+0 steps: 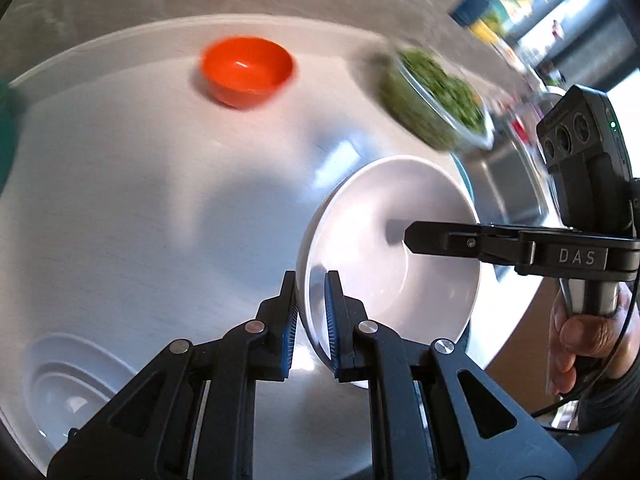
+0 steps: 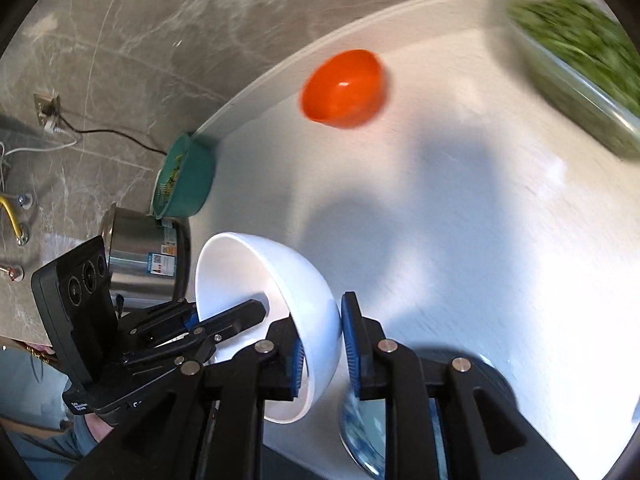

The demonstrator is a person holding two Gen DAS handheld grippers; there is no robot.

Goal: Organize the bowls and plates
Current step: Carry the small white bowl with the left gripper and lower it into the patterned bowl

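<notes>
A white bowl hangs tilted above the white counter, held from two sides. My left gripper is shut on the bowl's near rim, one blue pad inside and one outside. My right gripper comes in from the right with one finger lying inside the bowl. In the right wrist view the white bowl has its wall between the pads of my right gripper, which sit against it. My left gripper pinches the far rim there. An orange bowl stands upright farther back on the counter.
A glass dish of green vegetables sits at the back right beside a steel sink. Stacked white dishes lie at the near left. A teal basin and steel pot stand at the left. A blue-patterned dish lies under my right gripper.
</notes>
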